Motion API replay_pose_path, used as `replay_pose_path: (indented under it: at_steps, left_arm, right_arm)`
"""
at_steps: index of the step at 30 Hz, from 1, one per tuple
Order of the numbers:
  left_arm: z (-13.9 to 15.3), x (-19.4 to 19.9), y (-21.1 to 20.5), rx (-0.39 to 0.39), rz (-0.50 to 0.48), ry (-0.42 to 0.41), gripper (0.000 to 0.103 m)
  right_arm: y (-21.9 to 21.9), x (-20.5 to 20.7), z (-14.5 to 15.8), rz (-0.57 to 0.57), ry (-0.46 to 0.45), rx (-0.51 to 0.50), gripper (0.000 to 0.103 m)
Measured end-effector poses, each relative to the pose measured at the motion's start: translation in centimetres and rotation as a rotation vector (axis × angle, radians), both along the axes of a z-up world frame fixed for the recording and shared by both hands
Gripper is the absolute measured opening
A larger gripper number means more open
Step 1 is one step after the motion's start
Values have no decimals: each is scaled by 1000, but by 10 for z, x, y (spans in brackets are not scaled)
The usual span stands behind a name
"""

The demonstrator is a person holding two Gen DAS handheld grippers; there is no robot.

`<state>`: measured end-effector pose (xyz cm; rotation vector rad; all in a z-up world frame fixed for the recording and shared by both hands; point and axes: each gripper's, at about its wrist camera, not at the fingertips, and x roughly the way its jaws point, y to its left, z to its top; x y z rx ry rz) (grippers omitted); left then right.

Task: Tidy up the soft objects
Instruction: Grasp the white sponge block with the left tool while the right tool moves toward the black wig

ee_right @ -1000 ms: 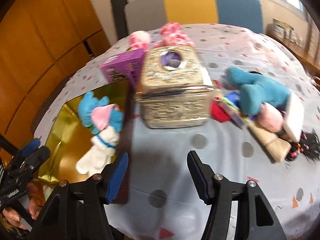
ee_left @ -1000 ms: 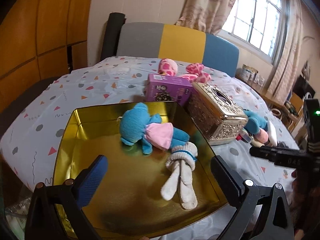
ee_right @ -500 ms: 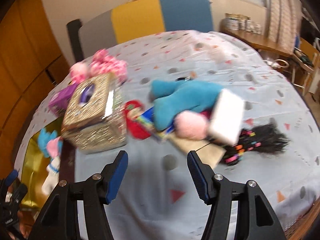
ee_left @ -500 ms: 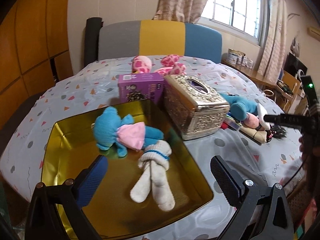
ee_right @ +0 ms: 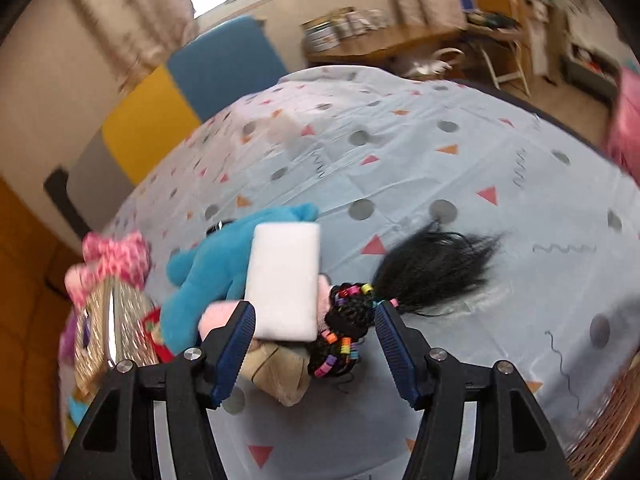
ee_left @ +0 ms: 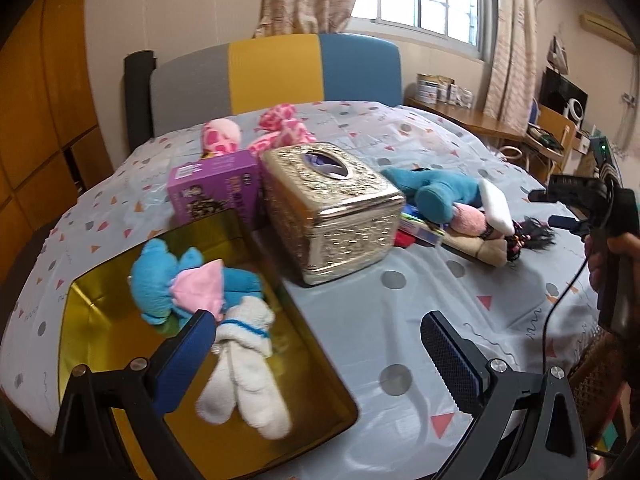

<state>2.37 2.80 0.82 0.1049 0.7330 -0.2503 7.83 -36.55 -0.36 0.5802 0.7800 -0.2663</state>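
Note:
A gold tray at the table's left front holds a blue plush with a pink cap and a white sock toy. My left gripper is open and empty over the tray's right edge. A blue plush, a white sponge block, a pink soft piece, a beige sock and a black braided hair piece with coloured beads lie in a pile. My right gripper is open just in front of that pile, its jaws either side of the sponge and braid.
A silver tissue box and a purple box stand mid-table. A pink spotted plush lies behind them. A grey, yellow and blue headboard is at the far edge. The right gripper's handle shows in the left view.
My right gripper swung right from the tissue box to the pile and closed in on it. My left gripper drifted right, off the tray's middle towards its right edge.

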Motion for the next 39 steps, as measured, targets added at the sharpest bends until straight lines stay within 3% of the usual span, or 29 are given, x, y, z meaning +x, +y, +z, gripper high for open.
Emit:
replay_pose_path:
  at_steps: [3, 13, 18, 27, 39]
  left_arm:
    - [0, 1, -13, 8, -25, 2, 103]
    - [9, 18, -68, -13, -169, 11, 103]
    - [13, 32, -114, 54, -250, -9, 103]
    - [8, 85, -199, 85, -321, 61, 103]
    - [-22, 144, -308, 161, -400, 127, 103]
  right_arm:
    - [-6, -4, 0, -16, -17, 31, 72]
    - [-24, -20, 5, -106, -93, 96, 75]
    - [-36, -35, 12, -189, -155, 97, 75]
    - [-52, -48, 12, -244, -224, 181, 75]
    - [-66, -53, 3, -260, -256, 279, 75]
